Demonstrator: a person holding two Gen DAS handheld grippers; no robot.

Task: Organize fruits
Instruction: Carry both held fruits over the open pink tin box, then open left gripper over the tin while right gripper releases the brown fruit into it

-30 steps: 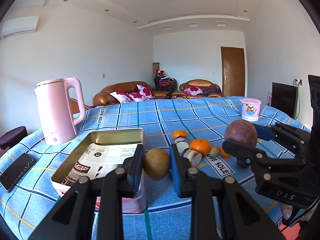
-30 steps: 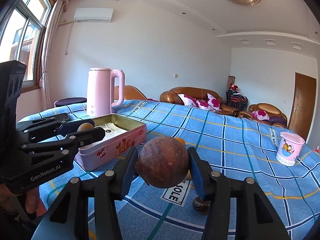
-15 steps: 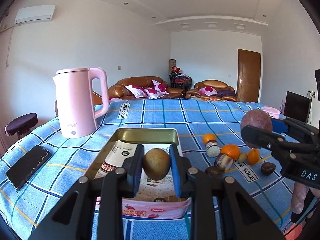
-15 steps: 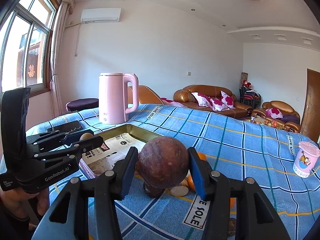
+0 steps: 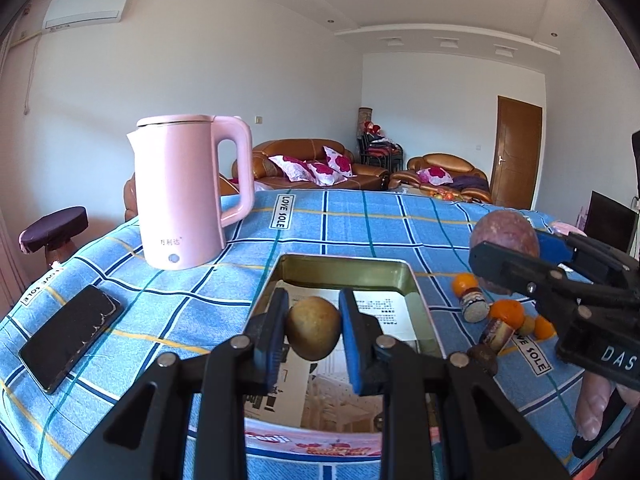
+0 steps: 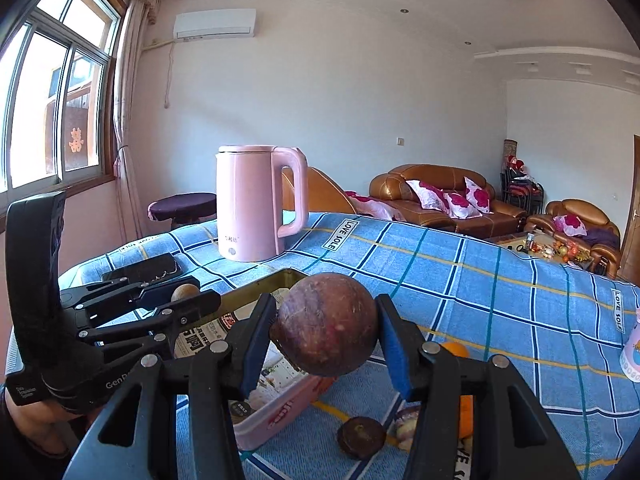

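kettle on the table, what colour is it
Pale pink all over, handle and lid included; the kettle shows best in the left wrist view.

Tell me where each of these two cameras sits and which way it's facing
Left wrist: rides the left gripper, looking along its jaws, which clamp a tan fruit above the open tin; a fingertip shows lower right.
Right wrist: rides the right gripper, jaws clamping a dark round fruit, facing the pink kettle.
Shared: kettle, tin, blue checked cloth, each other's gripper.
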